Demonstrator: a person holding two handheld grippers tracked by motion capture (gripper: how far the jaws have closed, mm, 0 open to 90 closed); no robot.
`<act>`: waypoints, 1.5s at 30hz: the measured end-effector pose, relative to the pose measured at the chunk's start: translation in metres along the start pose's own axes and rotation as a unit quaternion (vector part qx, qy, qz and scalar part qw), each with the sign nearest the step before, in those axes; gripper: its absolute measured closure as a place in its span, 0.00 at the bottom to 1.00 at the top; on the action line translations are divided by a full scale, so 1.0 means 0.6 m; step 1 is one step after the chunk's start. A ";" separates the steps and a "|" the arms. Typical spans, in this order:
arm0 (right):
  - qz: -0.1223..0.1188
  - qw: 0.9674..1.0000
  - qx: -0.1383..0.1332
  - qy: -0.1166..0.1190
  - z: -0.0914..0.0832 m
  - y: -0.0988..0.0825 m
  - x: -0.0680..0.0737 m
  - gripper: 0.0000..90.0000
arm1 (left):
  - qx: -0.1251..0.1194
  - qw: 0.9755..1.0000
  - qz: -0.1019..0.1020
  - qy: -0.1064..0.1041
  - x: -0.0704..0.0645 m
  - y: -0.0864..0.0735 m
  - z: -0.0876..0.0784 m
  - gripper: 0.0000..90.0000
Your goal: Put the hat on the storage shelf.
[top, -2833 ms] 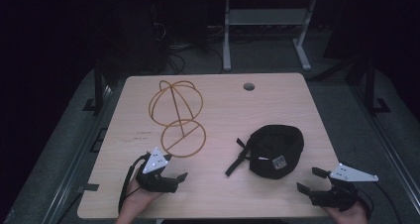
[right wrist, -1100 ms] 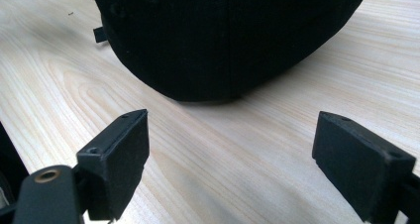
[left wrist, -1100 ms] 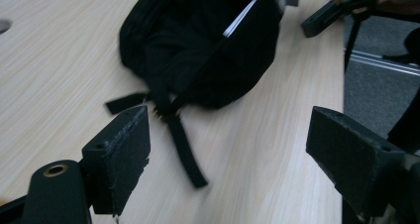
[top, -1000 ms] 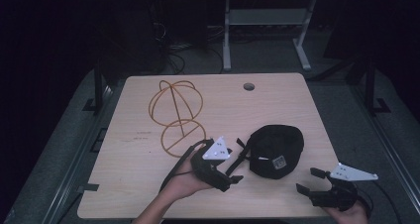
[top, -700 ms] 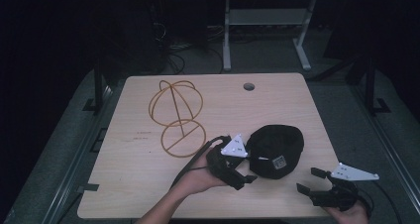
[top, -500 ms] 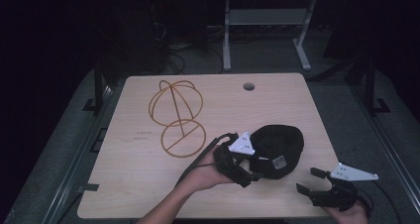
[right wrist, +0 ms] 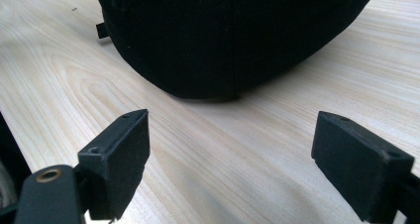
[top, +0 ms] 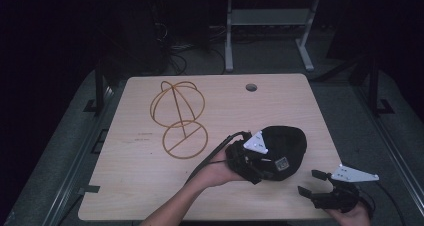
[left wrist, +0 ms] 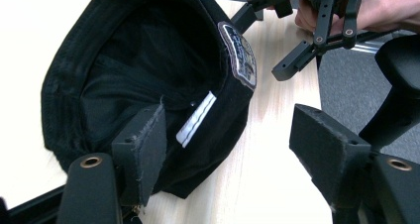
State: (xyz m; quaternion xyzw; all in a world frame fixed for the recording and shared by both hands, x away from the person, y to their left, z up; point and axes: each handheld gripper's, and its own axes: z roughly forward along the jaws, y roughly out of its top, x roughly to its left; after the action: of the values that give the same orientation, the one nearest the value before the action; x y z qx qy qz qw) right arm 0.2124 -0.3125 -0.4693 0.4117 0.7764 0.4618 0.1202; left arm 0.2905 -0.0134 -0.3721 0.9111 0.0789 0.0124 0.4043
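Your black cap (top: 285,148) lies on the pale wooden worktop (top: 150,186), toward its right front part; it is soft dark fabric, slumped rather than holding a firm dome; in your left gripper view the cap (left wrist: 143,80) shows its hollow inside turned toward you, with a small white label (left wrist: 196,119) sewn just inside the rim and an oval woven patch (left wrist: 238,54) on the outside of that rim; in your right gripper view its rounded outer side (right wrist: 233,35) rests directly on the wood.
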 end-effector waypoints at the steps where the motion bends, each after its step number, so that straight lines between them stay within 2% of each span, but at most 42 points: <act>1: 0.000 1.000 0.002 0.000 0.001 0.000 0.000 0.16 | 0.003 1.000 -0.001 -0.002 0.002 0.003 0.004 0.35; 6: -0.004 1.000 0.002 0.000 0.002 0.000 0.003 0.16 | 0.016 1.000 0.005 -0.009 0.008 0.011 0.015 0.38; 9: -0.004 1.000 0.003 0.000 0.002 0.001 0.002 0.16 | 0.025 1.000 0.015 -0.003 0.008 0.018 0.023 0.40; 10: -0.001 1.000 0.003 0.000 0.002 0.001 0.002 0.16 | 0.027 1.000 0.015 -0.002 0.009 0.019 0.027 0.44; 12: -0.001 1.000 0.001 0.001 0.001 0.002 0.003 0.16 | 0.036 0.999 0.013 -0.004 0.013 0.019 0.033 0.44; 14: -0.001 1.000 -0.001 0.001 0.000 0.002 0.003 0.16 | 0.049 0.999 0.010 -0.012 0.019 0.016 0.043 0.48; 18: 0.001 1.000 0.002 0.002 0.001 0.001 0.003 0.16 | 0.056 0.998 0.014 -0.013 0.022 0.014 0.050 0.55; 19: 0.001 1.000 0.004 0.002 0.002 0.001 0.002 0.16 | 0.058 0.998 0.018 -0.012 0.023 0.013 0.051 0.63; 21: 0.003 1.000 0.006 0.002 0.002 0.001 0.002 0.16 | 0.059 0.998 0.020 -0.017 0.022 0.013 0.050 0.66; 22: 0.002 1.000 0.005 0.005 0.004 0.002 0.003 0.16 | 0.054 0.998 0.026 -0.021 0.021 0.015 0.048 0.74; 27: 0.001 1.000 0.005 0.015 0.008 0.003 0.006 0.16 | 0.045 0.998 0.030 -0.026 0.017 0.021 0.041 0.85; 31: 0.005 1.000 -0.006 0.024 0.007 0.004 0.009 0.16 | 0.044 0.998 0.034 -0.027 0.017 0.025 0.035 0.88; 32: 0.004 1.000 -0.008 0.024 0.007 0.004 0.009 0.16 | 0.031 0.999 0.030 -0.028 0.018 0.029 0.027 0.88; 33: 0.004 1.000 -0.008 0.024 0.007 0.004 0.009 0.16 | 0.031 0.999 0.030 -0.028 0.018 0.029 0.027 0.88; 35: 0.011 0.999 -0.021 0.030 0.006 0.007 0.012 0.16 | 0.010 0.999 0.020 -0.033 0.023 0.036 0.010 0.89; 36: 0.011 0.999 -0.021 0.030 0.006 0.007 0.012 0.16 | 0.010 0.999 0.020 -0.033 0.023 0.036 0.010 0.89; 37: 0.017 0.998 -0.042 0.041 0.003 0.012 0.016 0.16 | -0.003 0.999 0.013 -0.037 0.027 0.041 -0.002 0.89; 38: 0.017 0.998 -0.042 0.041 0.003 0.012 0.016 0.16 | -0.003 0.999 0.013 -0.037 0.027 0.041 -0.002 0.89; 39: 0.008 0.998 -0.052 0.038 0.003 0.018 0.022 0.16 | -0.011 0.999 0.008 -0.040 0.030 0.044 -0.010 0.89; 45: 0.000 0.997 -0.069 0.039 0.006 0.030 0.031 0.16 | -0.044 0.998 -0.010 -0.044 0.039 0.055 -0.045 0.89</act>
State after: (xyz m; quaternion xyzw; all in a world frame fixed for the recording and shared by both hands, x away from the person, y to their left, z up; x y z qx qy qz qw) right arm 0.2120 -0.2921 -0.4527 0.3841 0.7465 0.5304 0.1177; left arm 0.3158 -0.0115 -0.3305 0.8912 0.0693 -0.0278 0.4474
